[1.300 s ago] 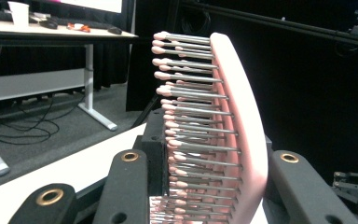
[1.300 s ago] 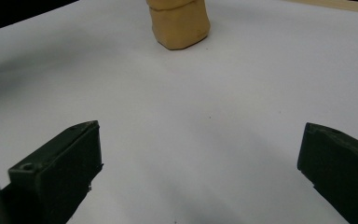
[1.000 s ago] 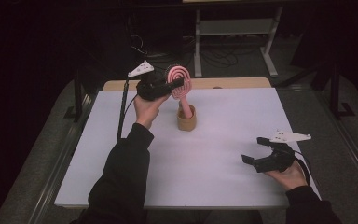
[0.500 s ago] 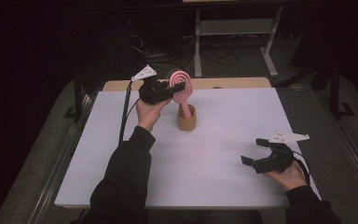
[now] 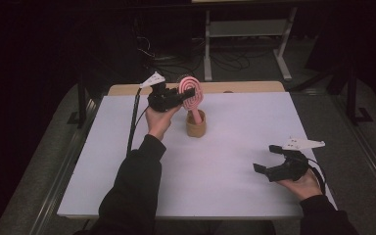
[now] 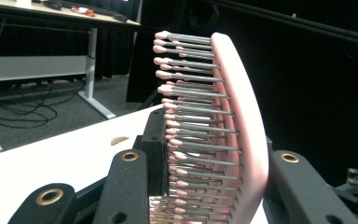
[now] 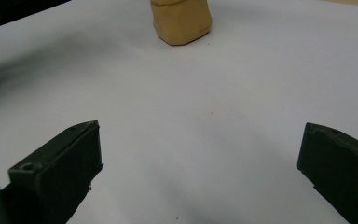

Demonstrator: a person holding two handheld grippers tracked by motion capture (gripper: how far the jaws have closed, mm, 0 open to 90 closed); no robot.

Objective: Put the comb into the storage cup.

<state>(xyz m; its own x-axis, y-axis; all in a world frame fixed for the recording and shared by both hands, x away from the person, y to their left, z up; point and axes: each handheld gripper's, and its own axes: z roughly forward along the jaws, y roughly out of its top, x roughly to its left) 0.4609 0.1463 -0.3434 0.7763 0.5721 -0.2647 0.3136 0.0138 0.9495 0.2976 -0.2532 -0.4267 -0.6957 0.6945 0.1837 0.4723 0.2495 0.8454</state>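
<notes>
The left claw point(image 5: 180, 96) is clamped on the head of a pink oval hairbrush with grey, pink-tipped pins point(image 5: 192, 93). In the left gripper view the brush head point(image 6: 235, 121) sits wedged between the two black jaws, its pins facing one jaw and its smooth back against the other. From above, the brush stands upright at the far middle of the white tabletop point(image 5: 235, 147), with its pink handle down inside a small tan, cup-like holder point(image 5: 196, 125). The step in hand looks like either seating the brush in that holder or lifting it out.

To do it well, the left hand point(image 5: 159, 120) should keep the handle in line with the holder's opening and move straight along that axis; any sideways pull is likely to tip the light holder, which nothing pins down. The grip lies across the pins, so they may flex and let the head slip, and firm, steady pressure suits better than a squeeze-and-jerk.

The right claw point(image 5: 269, 159) rests low over the near right of the tabletop with its jaws wide apart and nothing between them, well apart from the holder point(image 7: 181, 21). If the holder starts to rock, that free claw could come in and steady its wall.
</notes>
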